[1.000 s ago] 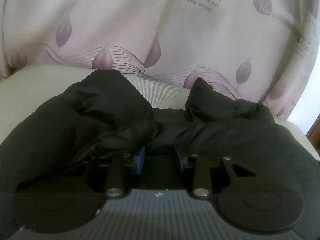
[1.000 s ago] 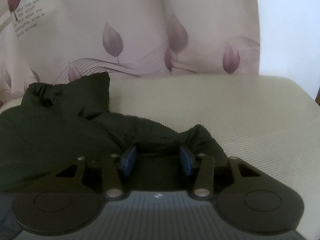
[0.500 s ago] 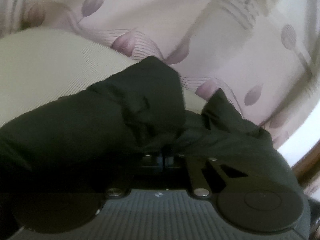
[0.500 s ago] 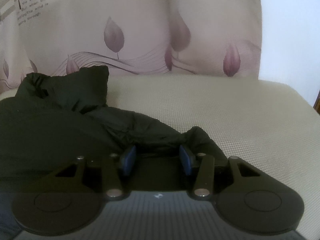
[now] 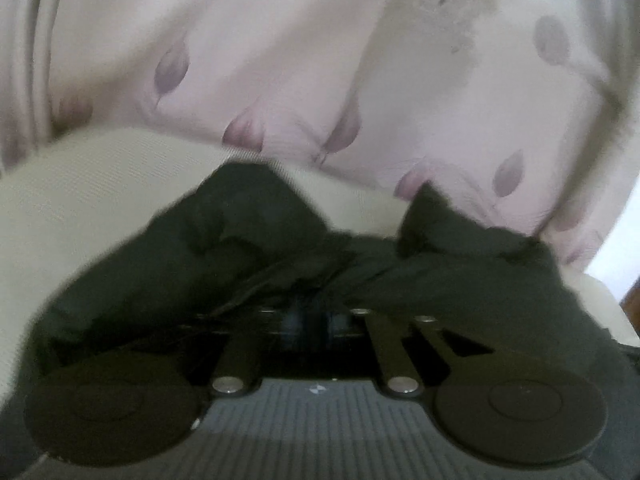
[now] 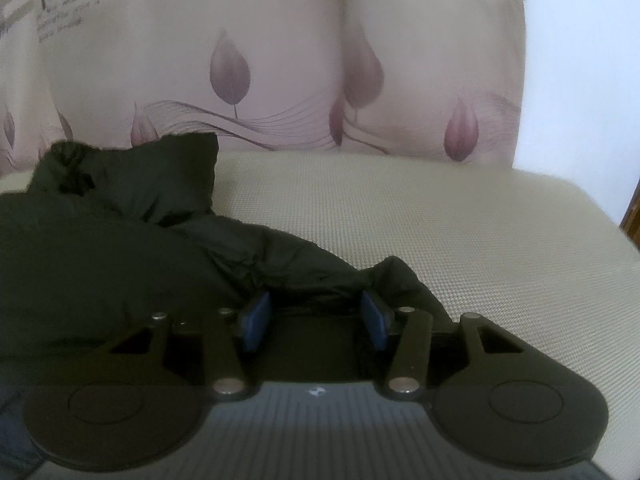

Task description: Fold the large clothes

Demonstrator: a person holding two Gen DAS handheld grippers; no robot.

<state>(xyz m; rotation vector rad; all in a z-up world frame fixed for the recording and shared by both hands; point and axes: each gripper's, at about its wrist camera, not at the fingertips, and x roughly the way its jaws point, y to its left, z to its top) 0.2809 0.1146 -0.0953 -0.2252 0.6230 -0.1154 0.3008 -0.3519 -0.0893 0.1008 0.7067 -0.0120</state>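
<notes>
A black padded jacket (image 5: 240, 264) lies bunched on a cream sofa seat (image 5: 80, 192). My left gripper (image 5: 314, 322) is shut on a fold of the jacket, its blue pads close together with black cloth pinched between them; this view is blurred. In the right wrist view the jacket (image 6: 100, 248) fills the left side. My right gripper (image 6: 316, 316) is open, its blue pads (image 6: 256, 322) wide apart, with a crumpled end of the jacket lying between and just in front of them.
A pale curtain with purple leaf prints (image 6: 280, 60) hangs right behind the sofa. Bare cream seat (image 6: 460, 232) stretches to the right of the jacket. A white wall (image 6: 580, 60) and a brown wooden edge (image 6: 632, 216) are at far right.
My left gripper has shut on the jacket fold and swung about with it. My right gripper has stayed open and barely moved.
</notes>
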